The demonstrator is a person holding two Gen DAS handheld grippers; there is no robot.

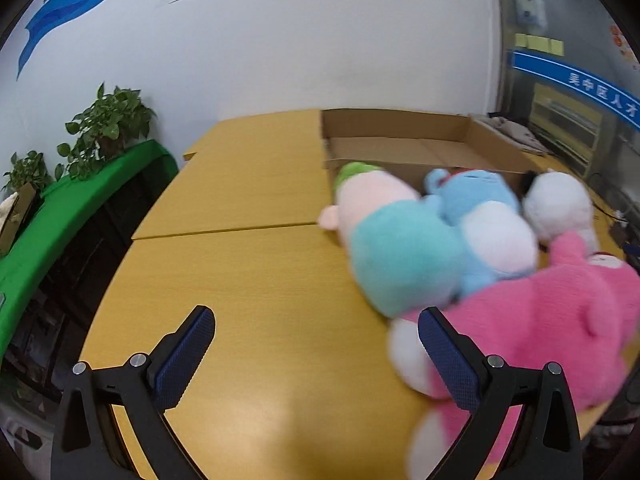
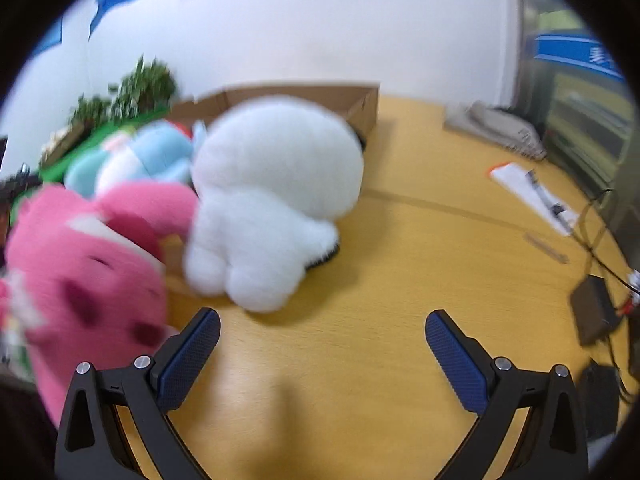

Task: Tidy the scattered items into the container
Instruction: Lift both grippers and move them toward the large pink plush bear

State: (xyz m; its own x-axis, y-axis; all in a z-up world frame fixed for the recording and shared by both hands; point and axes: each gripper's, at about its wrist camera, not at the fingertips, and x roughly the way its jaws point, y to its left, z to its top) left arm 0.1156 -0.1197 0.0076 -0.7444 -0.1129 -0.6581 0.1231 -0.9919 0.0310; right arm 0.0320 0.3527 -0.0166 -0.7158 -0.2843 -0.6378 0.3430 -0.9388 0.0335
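Note:
A shallow cardboard box (image 1: 400,148) stands at the back of the wooden table (image 1: 240,280); it also shows in the right wrist view (image 2: 320,96). In front of it lie several plush toys: a pink and teal one (image 1: 384,236), a blue one (image 1: 480,216), a white one (image 1: 560,204) and a pink one (image 1: 560,340). My left gripper (image 1: 316,344) is open and empty, its right finger against the pink toy. In the right wrist view the white toy (image 2: 272,200) stands just ahead of my open, empty right gripper (image 2: 322,344), with the pink toy (image 2: 92,272) beside its left finger.
A green shelf with potted plants (image 1: 104,128) runs along the left wall. Papers (image 2: 536,196), a grey cloth (image 2: 496,128), cables and black adapters (image 2: 592,308) lie on the table's right side. A seam crosses the table (image 1: 224,232).

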